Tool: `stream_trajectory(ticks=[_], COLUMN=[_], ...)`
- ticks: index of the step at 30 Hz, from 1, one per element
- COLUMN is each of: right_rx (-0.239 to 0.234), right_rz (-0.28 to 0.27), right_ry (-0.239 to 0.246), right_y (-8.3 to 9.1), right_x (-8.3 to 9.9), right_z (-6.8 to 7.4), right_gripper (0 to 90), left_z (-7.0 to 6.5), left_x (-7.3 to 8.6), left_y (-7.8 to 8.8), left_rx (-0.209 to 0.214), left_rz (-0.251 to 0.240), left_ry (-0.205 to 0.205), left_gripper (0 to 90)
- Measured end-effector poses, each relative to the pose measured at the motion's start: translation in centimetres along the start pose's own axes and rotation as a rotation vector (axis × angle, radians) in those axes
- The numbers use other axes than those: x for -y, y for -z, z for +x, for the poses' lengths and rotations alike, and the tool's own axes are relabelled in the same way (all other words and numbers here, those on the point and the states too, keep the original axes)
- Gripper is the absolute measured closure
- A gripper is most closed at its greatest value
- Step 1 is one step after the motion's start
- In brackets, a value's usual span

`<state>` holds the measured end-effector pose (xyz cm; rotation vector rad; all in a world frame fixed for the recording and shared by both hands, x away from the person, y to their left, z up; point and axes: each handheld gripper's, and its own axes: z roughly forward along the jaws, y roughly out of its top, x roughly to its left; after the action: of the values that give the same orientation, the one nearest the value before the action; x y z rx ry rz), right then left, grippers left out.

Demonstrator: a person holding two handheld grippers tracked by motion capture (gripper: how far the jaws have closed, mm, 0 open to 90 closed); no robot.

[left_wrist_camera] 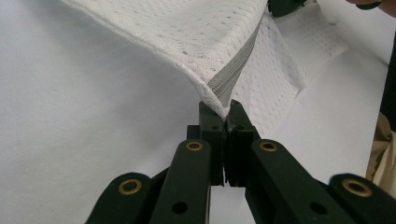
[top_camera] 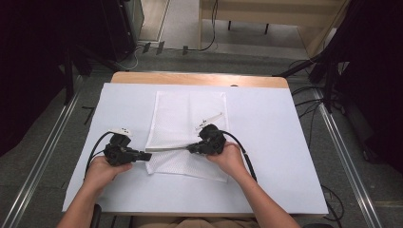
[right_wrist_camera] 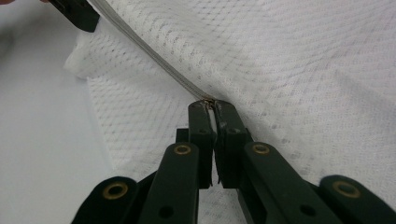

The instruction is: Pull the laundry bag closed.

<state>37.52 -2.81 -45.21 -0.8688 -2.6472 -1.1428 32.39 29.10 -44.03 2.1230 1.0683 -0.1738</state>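
Claws are both pinching the mesh bag (top_camera: 187,128) along its zipper (top_camera: 168,149). Left claw (top_camera: 148,155) is clamping the zipper's end; right claw (top_camera: 191,149) is gripping farther along, lifting it off the surface (top_camera: 266,142).

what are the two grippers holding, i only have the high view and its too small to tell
Observer: The left gripper is shut on the corner of the white mesh bag, right at the end of its grey zipper.
Operator: and the right one
Observer: The right gripper is shut on the zipper line further along; something small and brownish sits at its tips, possibly the slider.
Operator: is the zipper slack
Observer: No, it runs straight and taut between the two grippers, with that edge lifted off the table.
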Motion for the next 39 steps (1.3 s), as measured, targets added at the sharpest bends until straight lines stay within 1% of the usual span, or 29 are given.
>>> stream_trajectory(ticks=[1,9,12,29,33,37,39], right_rx=[0.01,0.024,0.024,0.03,0.033,0.032,0.033], right_rz=[0.006,0.007,0.003,0.007,0.009,0.002,0.008], right_ry=[-0.005,-0.034,-0.024,-0.035,-0.032,-0.028,-0.029], right_y=[0.0,0.9,1.0,1.9,2.2,2.5,2.6], right_x=[0.1,1.0,1.1,1.8,2.1,2.3,2.4], right_z=[0.0,-0.8,-0.9,-1.2,-1.3,-1.2,-1.2], right_gripper=[88.2,88.2,88.2,88.2,88.2,88.2,88.2], left_z=[0.0,0.1,0.1,0.2,0.2,0.2,0.2], left_x=[0.0,0.1,0.1,0.1,0.1,0.1,0.1], left_y=[0.0,0.1,0.1,0.3,0.4,0.4,0.4], left_rx=[-0.002,0.0,-0.002,-0.007,0.001,-0.002,-0.003], left_rz=[0.001,-0.003,-0.003,-0.005,-0.008,-0.007,-0.007], left_ry=[0.005,0.008,0.007,0.005,0.016,0.018,0.016], left_gripper=[89.2,89.2,89.2,89.2,89.1,89.1,89.1])
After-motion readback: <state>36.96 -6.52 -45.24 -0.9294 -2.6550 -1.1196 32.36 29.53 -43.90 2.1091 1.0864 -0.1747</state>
